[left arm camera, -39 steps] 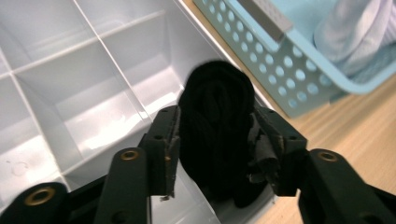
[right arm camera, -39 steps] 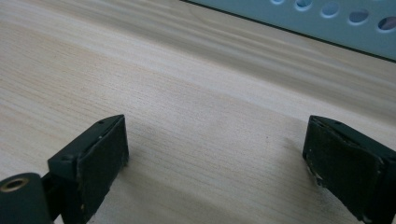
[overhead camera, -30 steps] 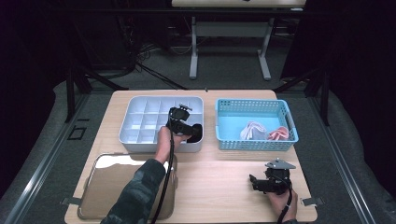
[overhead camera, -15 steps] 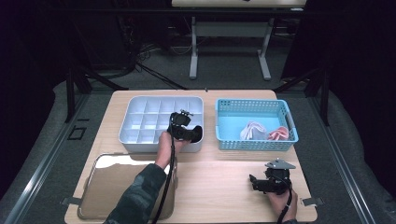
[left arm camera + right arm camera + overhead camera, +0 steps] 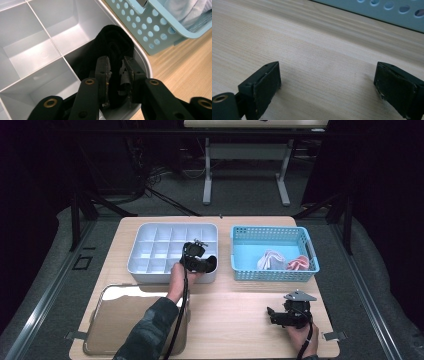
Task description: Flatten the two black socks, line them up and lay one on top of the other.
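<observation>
Stowing a rolled black fabric item (image 5: pixel 113 47) in the near right corner cell of the white plastic compartment organiser (image 5: pixel 150 251), which sits at 11 o'clock on the light wooden table (image 5: pixel 235 305); left tongs (image 5: pixel 116 67) are pinched on the black roll, pads against its two sides, the jaws having closed then eased slightly; roll stands mostly inside the cell, its top above the rim; the other cells in view hold nothing.

Right tongs (image 5: pixel 328 82) rest wide apart on bare table at 5 o'clock, holding nothing; light-blue perforated plastic basket (image 5: pixel 272 236) at 1 o'clock holds a white cloth bundle (image 5: pixel 271 260) and a pink cloth bundle (image 5: pixel 299 264).

Judgement: placement step, nearly complete; next move calls for pressing the roll fully below the rim, opening the left tongs, withdrawing straight up so the pads do not drag the fabric out; then to the basket for another bundle.
</observation>
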Demonstrator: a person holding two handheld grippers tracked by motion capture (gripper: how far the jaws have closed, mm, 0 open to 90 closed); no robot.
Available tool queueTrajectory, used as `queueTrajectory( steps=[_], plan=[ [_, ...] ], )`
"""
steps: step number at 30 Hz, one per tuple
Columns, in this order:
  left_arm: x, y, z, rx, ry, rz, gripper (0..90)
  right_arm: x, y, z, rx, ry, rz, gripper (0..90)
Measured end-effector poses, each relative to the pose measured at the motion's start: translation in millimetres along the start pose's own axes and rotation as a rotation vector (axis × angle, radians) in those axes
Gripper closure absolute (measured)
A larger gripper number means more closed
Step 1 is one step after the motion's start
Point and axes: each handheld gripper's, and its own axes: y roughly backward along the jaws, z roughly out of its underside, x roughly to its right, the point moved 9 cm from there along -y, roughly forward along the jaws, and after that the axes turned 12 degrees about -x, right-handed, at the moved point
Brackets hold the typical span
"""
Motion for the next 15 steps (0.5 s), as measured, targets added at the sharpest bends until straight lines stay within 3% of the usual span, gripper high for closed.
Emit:
queueTrajectory(
  steps=[4, 8, 15],
  plan=[
    [-3.4, 7.0, -0.7, 0.02, 0.007, -0.005, 54.5, 0.0, 0.0, 0.0, 0.0, 0.0, 0.0, 6.6],
    [-7.7, 17.3, 0.7, 0.036, -0.002, -0.046, 35.1, -0.2, 0.0, -0.1, 0.0, 0.0, -0.002, 6.7],
    [-4.4, 37.0, 10.2, 0.044, -0.052, -0.097, 18.5, -0.4, -0.1, -0.3, 0.0, 0.002, -0.005, 6.8]
  ],
)
